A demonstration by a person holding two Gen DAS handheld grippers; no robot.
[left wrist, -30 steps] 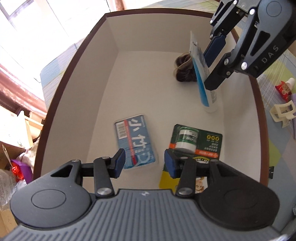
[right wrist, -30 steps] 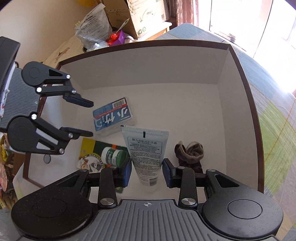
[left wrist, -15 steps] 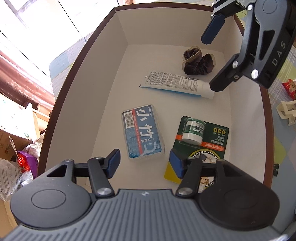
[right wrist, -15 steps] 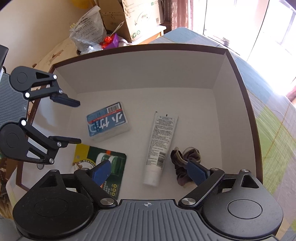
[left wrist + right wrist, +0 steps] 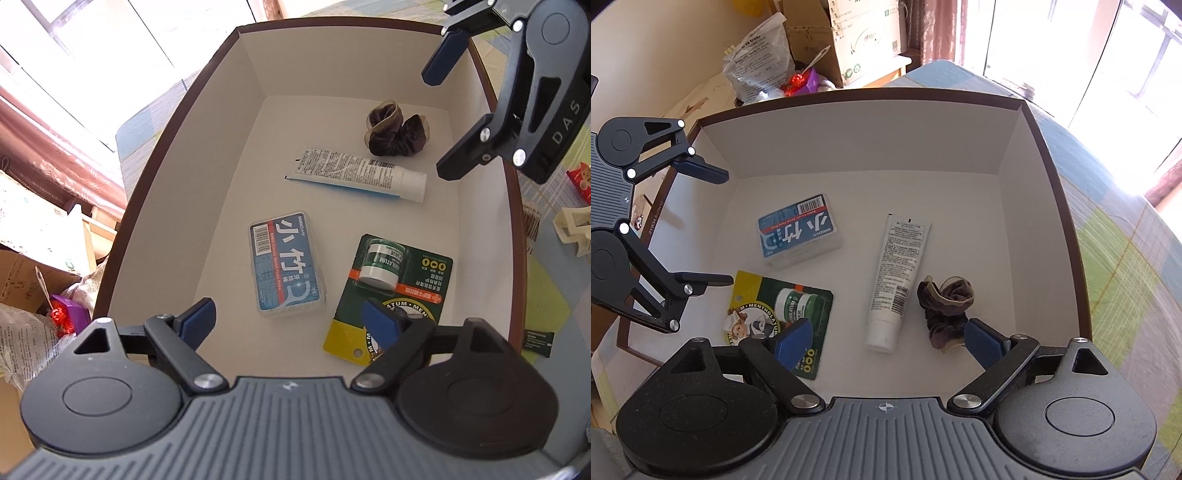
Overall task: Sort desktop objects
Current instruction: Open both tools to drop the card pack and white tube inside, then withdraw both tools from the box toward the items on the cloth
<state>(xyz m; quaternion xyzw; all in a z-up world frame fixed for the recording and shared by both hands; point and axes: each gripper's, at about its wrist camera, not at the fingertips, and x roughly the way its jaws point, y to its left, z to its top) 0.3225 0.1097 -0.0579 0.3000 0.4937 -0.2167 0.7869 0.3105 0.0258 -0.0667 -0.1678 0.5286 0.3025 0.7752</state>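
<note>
white tube [image 5: 360, 178], printed label up, lying flat on the floor of the box [image 5: 236, 155], near its middle; cap end toward the right gripper's side. dark brown scrunchie [image 5: 397, 130]: just beside the tube, nearer a box corner. blue floss-pick case [image 5: 286, 264]: flat on the box floor, apart from the tube. green carded balm jar [image 5: 384, 269]: flat, beside the case, by the box wall nearest the left gripper. box: white inside, brown rim, resting on a checked cloth [image 5: 1126, 258]. left gripper [image 5: 286, 325]: above the box edge, fingers apart, holding nothing. right gripper [image 5: 886, 345]: above the opposite side, fingers spread wide, empty. cream hair claw [image 5: 574, 229]: outside the box, on the cloth.
</note>
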